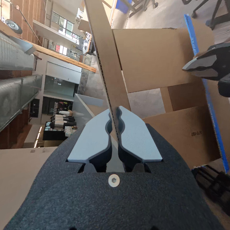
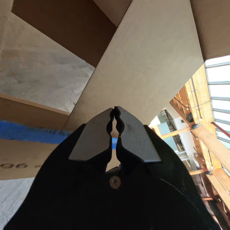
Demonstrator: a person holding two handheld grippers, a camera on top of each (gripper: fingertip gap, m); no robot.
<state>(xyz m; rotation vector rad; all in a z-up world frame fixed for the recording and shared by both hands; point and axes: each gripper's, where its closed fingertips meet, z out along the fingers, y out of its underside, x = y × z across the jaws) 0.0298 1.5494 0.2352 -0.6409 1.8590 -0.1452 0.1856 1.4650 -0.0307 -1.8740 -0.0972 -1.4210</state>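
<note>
My left gripper (image 1: 113, 109) is shut on the edge of a long cardboard flap (image 1: 103, 49), which runs up and away between its grey fingers (image 1: 94, 134). The flap belongs to an open brown cardboard box (image 1: 155, 58) with blue tape (image 1: 191, 36) along one edge. My right gripper (image 2: 114, 109) is shut, its tips touching, with nothing seen between them. It sits close against a pale cardboard panel (image 2: 143, 62) of the box, with the blue tape (image 2: 24, 133) behind it. The right gripper also shows in the left wrist view (image 1: 194, 66), beside the taped edge.
The concrete floor (image 1: 143, 102) shows through the box opening. Another cardboard sheet (image 1: 18, 180) lies at lower left. Office chair legs (image 1: 205, 10) stand beyond the box. A counter with bottles (image 1: 59, 123) and metal ducts (image 1: 14, 89) are far off. My hands' fingertips stand some 30 cm from each other.
</note>
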